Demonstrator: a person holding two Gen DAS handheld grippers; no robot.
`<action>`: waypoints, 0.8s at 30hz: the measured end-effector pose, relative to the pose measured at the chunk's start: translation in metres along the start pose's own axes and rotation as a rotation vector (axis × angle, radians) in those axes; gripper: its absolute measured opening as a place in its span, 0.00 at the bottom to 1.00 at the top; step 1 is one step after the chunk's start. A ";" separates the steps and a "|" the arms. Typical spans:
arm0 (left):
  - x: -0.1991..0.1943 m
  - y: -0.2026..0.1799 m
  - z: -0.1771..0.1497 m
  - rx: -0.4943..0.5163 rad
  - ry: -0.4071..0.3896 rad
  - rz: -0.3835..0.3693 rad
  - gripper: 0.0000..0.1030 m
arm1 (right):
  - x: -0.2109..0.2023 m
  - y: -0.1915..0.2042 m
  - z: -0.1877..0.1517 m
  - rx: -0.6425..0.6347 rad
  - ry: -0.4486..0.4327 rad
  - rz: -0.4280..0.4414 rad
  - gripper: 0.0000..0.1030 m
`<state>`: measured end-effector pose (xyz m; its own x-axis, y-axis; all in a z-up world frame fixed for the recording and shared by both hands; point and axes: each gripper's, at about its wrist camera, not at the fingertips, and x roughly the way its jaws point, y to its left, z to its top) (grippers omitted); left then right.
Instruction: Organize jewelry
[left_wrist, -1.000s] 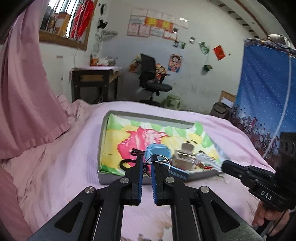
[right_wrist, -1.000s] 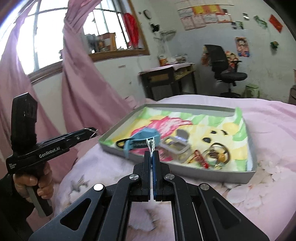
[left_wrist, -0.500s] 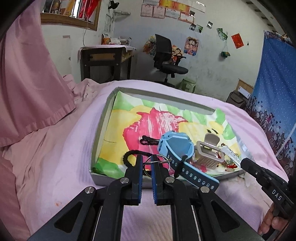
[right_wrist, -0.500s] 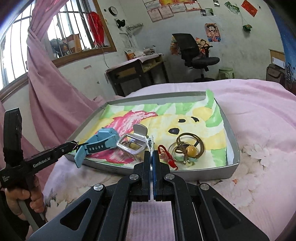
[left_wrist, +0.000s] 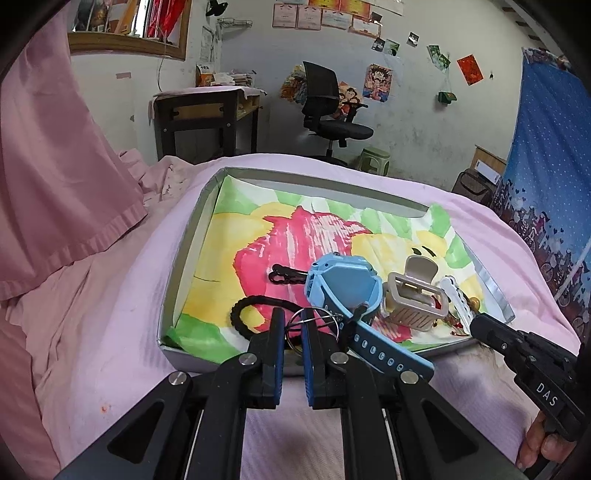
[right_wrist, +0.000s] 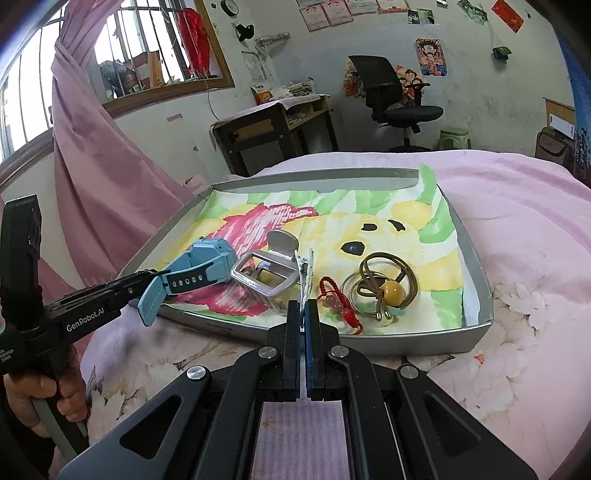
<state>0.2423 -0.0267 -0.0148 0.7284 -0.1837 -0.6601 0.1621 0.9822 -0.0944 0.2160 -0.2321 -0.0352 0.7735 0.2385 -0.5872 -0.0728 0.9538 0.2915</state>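
Sorting judged to be under way, with several pieces already gathered and two not yet set down. Lay on a pink-covered bed (right_wrist: 517, 206): a shallow grey tray (right_wrist: 476, 273) lined with a brightly painted cloth (left_wrist: 236, 229). Clustered along the tray's near edge, from the left side across: a black beaded cord (left_wrist: 255, 306), a blue watch (right_wrist: 207, 264) with one strap hanging out over the rim, a beige claw clip (right_wrist: 269, 273), a red cord bracelet (right_wrist: 340, 306), and a brown hair tie with an amber bead (right_wrist: 384, 286). Left bare: the far half of the cloth.

Hovered at the tray's near rim, the left gripper (left_wrist: 291, 332), fingers drawn narrow with a thin wire ring (left_wrist: 317, 319) caught between the tips and reaching out toward the watch; appeared pinched rather than loose, though hard to confirm with wire so fine. Poised at the same rim further right, the right gripper (right_wrist: 303, 314), fingers pressed almost together on the tail of a white hair clip (right_wrist: 306, 271), standing up and forward from the tips just beside the claw clip and above the cloth.

Remaining, by this reading: setting down both held pieces, tucking in the overhanging watch strap, and perhaps spreading the crowded pieces apart. Impossible to tell whether the clip's far end touched the claw clip.
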 end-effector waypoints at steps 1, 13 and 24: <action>-0.001 0.000 -0.001 -0.001 -0.002 -0.005 0.10 | -0.001 0.000 0.000 -0.004 0.000 0.001 0.03; -0.028 0.001 -0.010 0.006 -0.095 -0.008 0.64 | -0.019 0.011 -0.002 -0.050 -0.052 -0.045 0.25; -0.064 0.008 -0.030 -0.022 -0.241 0.007 0.99 | -0.066 0.013 -0.007 -0.029 -0.207 -0.067 0.71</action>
<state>0.1769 -0.0064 0.0038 0.8677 -0.1783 -0.4640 0.1441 0.9836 -0.1086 0.1599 -0.2340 0.0022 0.8899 0.1346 -0.4359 -0.0327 0.9718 0.2334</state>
